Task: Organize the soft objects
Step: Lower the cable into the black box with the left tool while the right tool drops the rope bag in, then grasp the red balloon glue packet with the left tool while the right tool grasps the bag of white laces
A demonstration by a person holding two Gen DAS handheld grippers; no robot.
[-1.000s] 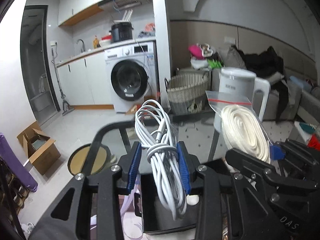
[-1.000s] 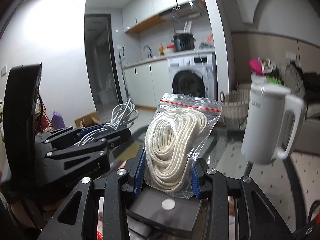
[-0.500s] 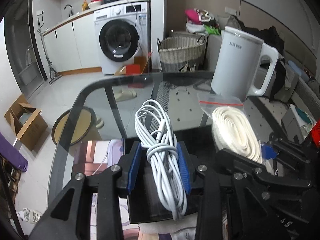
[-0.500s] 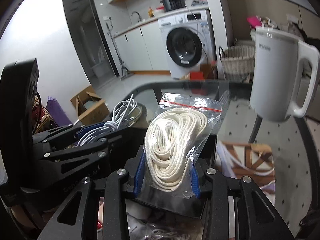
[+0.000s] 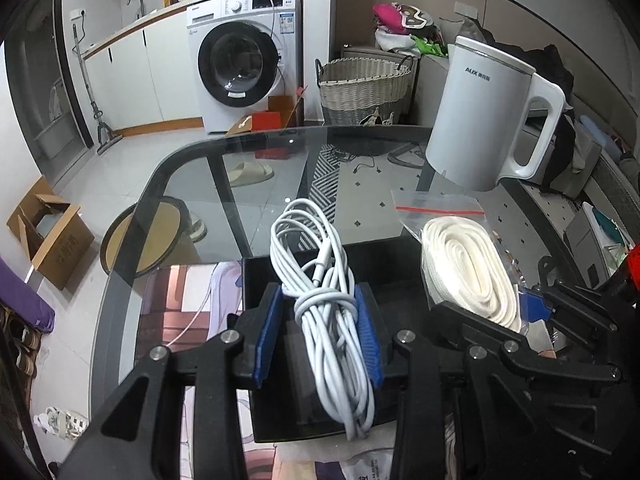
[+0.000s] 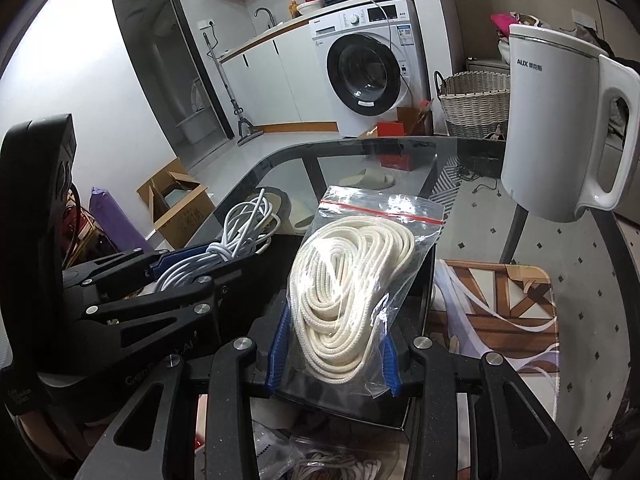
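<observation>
My left gripper (image 5: pixel 320 330) is shut on a coiled white cable (image 5: pixel 324 280), held upright between the blue pads. The cable also shows in the right wrist view (image 6: pixel 224 248). My right gripper (image 6: pixel 334 346) is shut on a clear zip bag of cream rope (image 6: pixel 356 276), which also shows in the left wrist view (image 5: pixel 468 272). Both are held just above a black box (image 5: pixel 276 364) on the glass table (image 5: pixel 248 184); the box shows in the right wrist view (image 6: pixel 420 300) too. The two grippers are side by side.
A white AUX kettle (image 5: pixel 488 116) stands on the table at the far right, also in the right wrist view (image 6: pixel 560 120). A printed mat (image 6: pixel 496 316) lies right of the box. More bagged rope (image 6: pixel 340 464) lies below near the front. A wicker basket (image 5: pixel 364 88) and washing machine (image 5: pixel 244 60) stand beyond.
Both grippers have tilted and moved down toward the table with their loads; the black box and table top now fill more of the views. Both grips are unchanged.
</observation>
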